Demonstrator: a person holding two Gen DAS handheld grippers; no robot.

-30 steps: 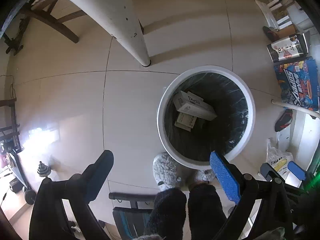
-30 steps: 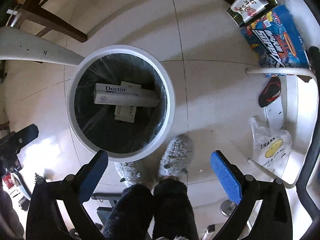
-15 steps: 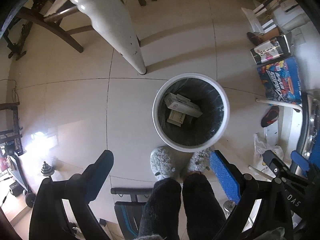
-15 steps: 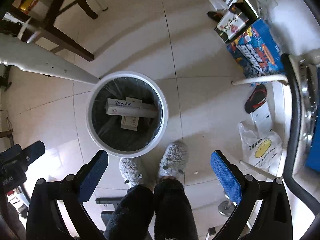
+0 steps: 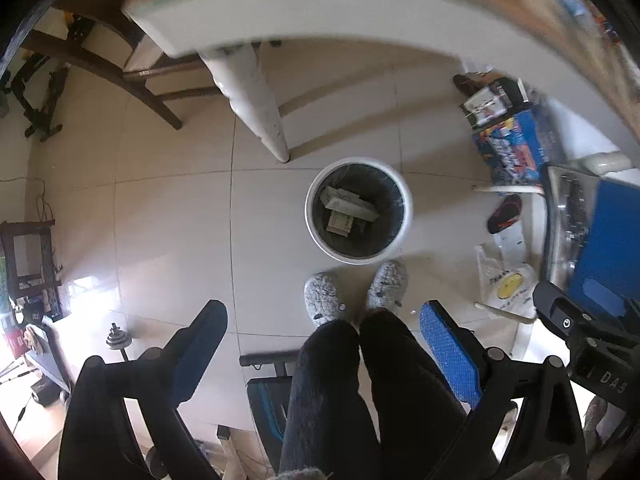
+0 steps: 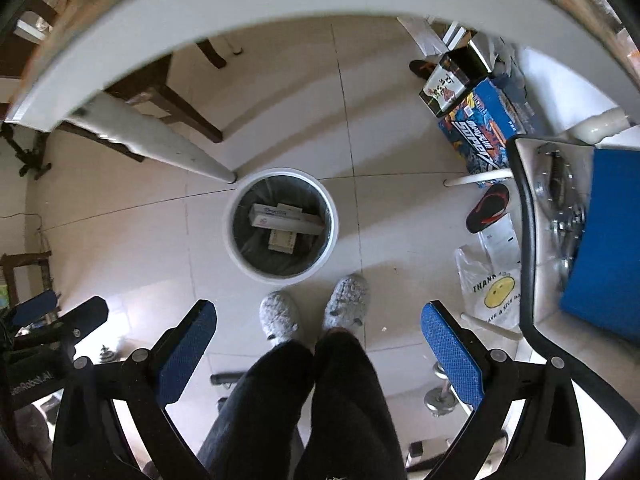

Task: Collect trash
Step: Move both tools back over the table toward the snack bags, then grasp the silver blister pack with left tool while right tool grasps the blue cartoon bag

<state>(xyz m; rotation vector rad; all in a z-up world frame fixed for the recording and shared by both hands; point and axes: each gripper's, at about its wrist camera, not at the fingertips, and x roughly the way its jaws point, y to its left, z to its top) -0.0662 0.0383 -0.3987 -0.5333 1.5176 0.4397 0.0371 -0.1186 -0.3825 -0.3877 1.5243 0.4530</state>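
A white round trash bin (image 5: 405, 216) with a dark liner stands on the tiled floor far below, also in the right wrist view (image 6: 333, 224). Inside lie white cardboard boxes (image 5: 350, 205), one long one on top (image 6: 285, 218). My left gripper (image 5: 323, 340) is open and empty, high above the floor near the person's legs. My right gripper (image 6: 318, 340) is open and empty at about the same height. Both look straight down, with the bin ahead of the fingertips.
The white table edge (image 5: 340, 12) arcs across the top of both views (image 6: 240, 20), with its white leg (image 5: 260, 108) beside the bin. Wooden chair legs (image 6: 176, 104), blue box (image 6: 486, 128), black sandal (image 6: 488, 208), plastic bag (image 6: 490, 292), grey slippers (image 6: 348, 300).
Both grippers have risen well above the bin, which looks much smaller now. The table edge has come into view at the top. Both stay open and empty.
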